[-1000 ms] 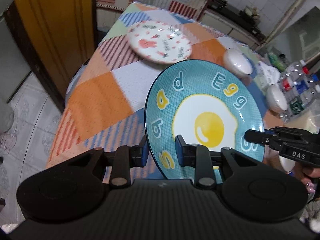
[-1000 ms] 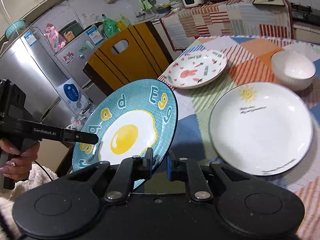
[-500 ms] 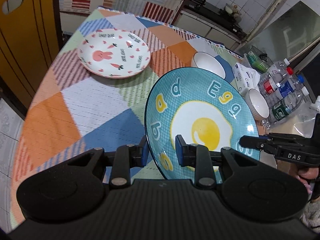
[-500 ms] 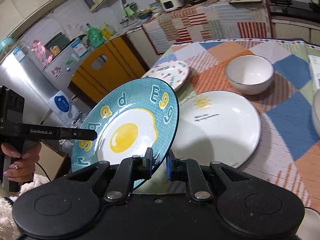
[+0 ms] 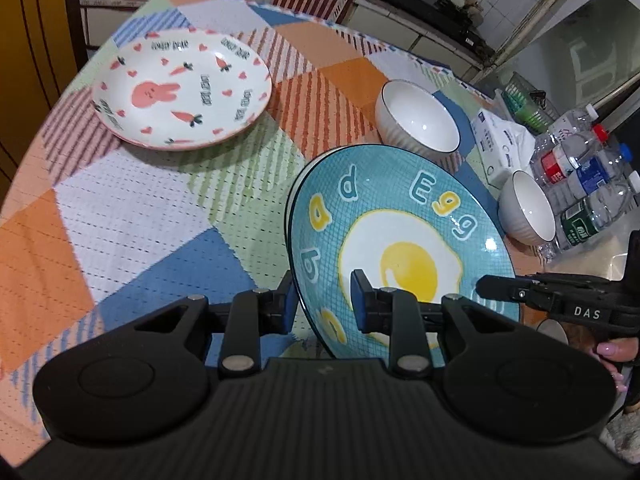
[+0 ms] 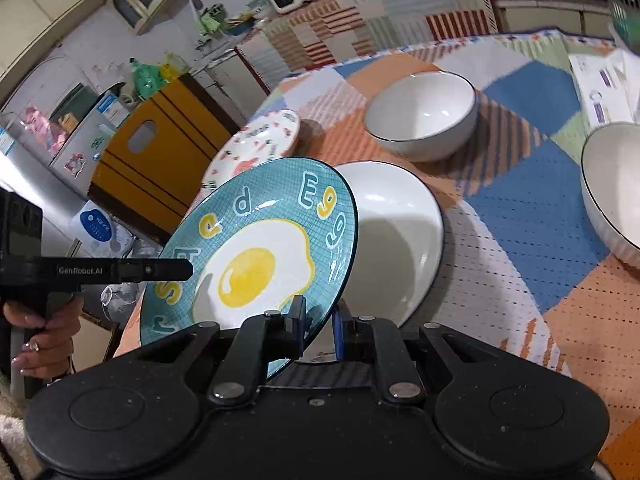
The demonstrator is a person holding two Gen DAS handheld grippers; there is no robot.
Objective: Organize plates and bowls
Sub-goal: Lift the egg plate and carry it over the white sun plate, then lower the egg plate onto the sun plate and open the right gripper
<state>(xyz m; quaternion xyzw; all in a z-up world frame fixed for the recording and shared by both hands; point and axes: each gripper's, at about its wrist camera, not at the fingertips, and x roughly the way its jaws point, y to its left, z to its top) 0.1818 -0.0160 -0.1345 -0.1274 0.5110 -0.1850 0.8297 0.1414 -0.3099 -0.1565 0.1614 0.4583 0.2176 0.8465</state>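
Both tongs, left tongs (image 5: pixel 322 300) and right tongs (image 6: pixel 319 326), clamp the tilted egg plate (image 5: pixel 404 240) above a white plate (image 6: pixel 396 236).

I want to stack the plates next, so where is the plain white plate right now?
In the right wrist view the white plate lies flat on the tablecloth, just behind the egg plate held above it, with a white bowl beyond.

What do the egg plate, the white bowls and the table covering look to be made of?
Egg plate: probably glazed ceramic; glossy highlights over the printed egg. White bowls: likely glazed ceramic too; smooth, shiny inside, dark rim line, ribbed outside. Table covering: soft patchwork textile or perforated plastic mat, matte with dotted texture; cannot tell which.
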